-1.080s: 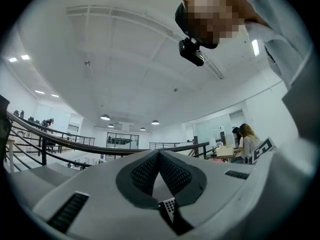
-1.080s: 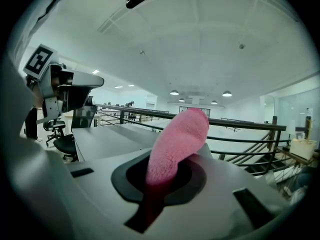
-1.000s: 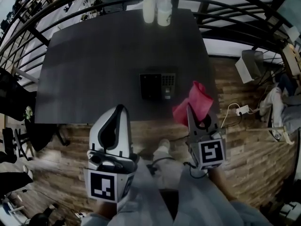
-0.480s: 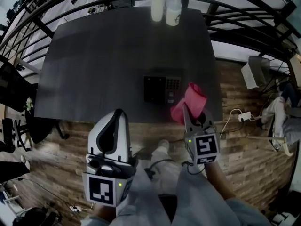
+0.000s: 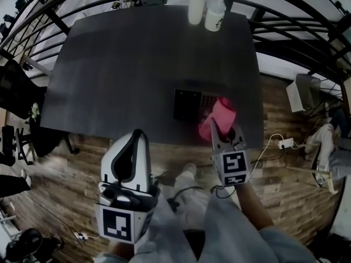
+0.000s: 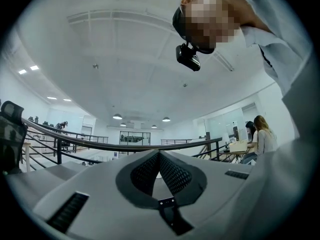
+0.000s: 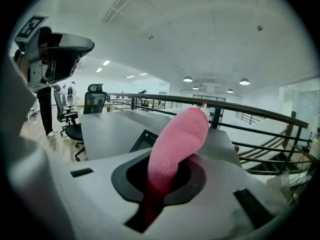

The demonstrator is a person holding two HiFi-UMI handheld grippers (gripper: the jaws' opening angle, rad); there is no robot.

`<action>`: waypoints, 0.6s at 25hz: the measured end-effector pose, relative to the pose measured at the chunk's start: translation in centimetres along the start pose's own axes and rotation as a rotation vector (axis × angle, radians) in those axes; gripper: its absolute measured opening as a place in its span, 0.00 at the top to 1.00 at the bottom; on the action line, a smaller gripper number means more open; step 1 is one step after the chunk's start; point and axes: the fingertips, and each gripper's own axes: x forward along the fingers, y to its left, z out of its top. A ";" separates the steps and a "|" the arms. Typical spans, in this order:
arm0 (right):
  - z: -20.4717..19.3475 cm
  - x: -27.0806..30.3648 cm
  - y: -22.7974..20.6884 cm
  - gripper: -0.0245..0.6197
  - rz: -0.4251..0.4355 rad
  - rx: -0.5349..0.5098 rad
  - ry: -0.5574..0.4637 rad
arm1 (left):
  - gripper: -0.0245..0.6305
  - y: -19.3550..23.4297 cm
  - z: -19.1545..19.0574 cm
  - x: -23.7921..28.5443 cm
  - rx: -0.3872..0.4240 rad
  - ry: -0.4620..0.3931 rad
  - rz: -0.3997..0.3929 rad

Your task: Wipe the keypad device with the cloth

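The keypad device (image 5: 193,104), a black flat box with a button pad on its right half, lies near the front right of the dark table (image 5: 126,64). My right gripper (image 5: 218,129) is shut on a pink cloth (image 5: 218,117), which hangs over the device's right edge. In the right gripper view the pink cloth (image 7: 175,146) sticks up between the jaws, with the device (image 7: 144,140) just behind it. My left gripper (image 5: 136,137) is held low in front of the table, shut with nothing in it, and its own view points up at the ceiling.
Two white bottles (image 5: 205,10) stand at the table's far edge. Black railings (image 5: 296,32) curve round the back and right. A white power strip with a cable (image 5: 283,143) lies on the wooden floor at right. An office chair (image 5: 16,92) stands left of the table.
My right gripper has carried the pink cloth forward and left, from beside the table's right edge onto the keypad device's right side. The left gripper has stayed low.
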 end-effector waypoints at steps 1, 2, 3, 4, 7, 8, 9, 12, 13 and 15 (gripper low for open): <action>-0.1 0.4 0.1 0.92 0.004 -0.004 0.004 | 0.95 0.2 -0.1 -0.1 0.000 0.004 0.008; -0.2 0.7 0.1 0.92 0.008 -0.009 0.008 | 0.95 0.4 -0.2 -0.3 0.000 0.006 0.015; -0.2 1.1 0.2 0.92 0.012 -0.014 0.012 | 0.95 0.6 -0.3 -0.4 0.001 0.008 0.022; -0.3 1.5 0.2 0.92 0.014 -0.019 0.016 | 0.95 0.8 -0.3 -0.5 0.002 0.010 0.028; -0.3 2.5 0.3 0.92 0.019 -0.024 0.028 | 0.95 1.4 -0.4 -0.6 0.003 0.014 0.042; -0.4 2.9 0.3 0.92 0.018 -0.023 0.032 | 0.95 1.5 -0.5 -0.6 0.004 0.016 0.045; -0.4 3.2 0.2 0.92 0.018 -0.023 0.036 | 0.95 1.7 -0.5 -0.6 0.004 0.018 0.048; -0.6 4.1 0.2 0.92 0.019 -0.030 0.049 | 0.95 1.9 -0.7 -0.7 0.005 0.023 0.056; -0.7 4.4 0.3 0.92 0.020 -0.033 0.053 | 0.95 2.0 -0.7 -0.8 0.005 0.024 0.058; -0.8 5.0 0.5 0.92 0.022 -0.040 0.060 | 0.95 2.3 -0.8 -0.9 0.004 0.026 0.063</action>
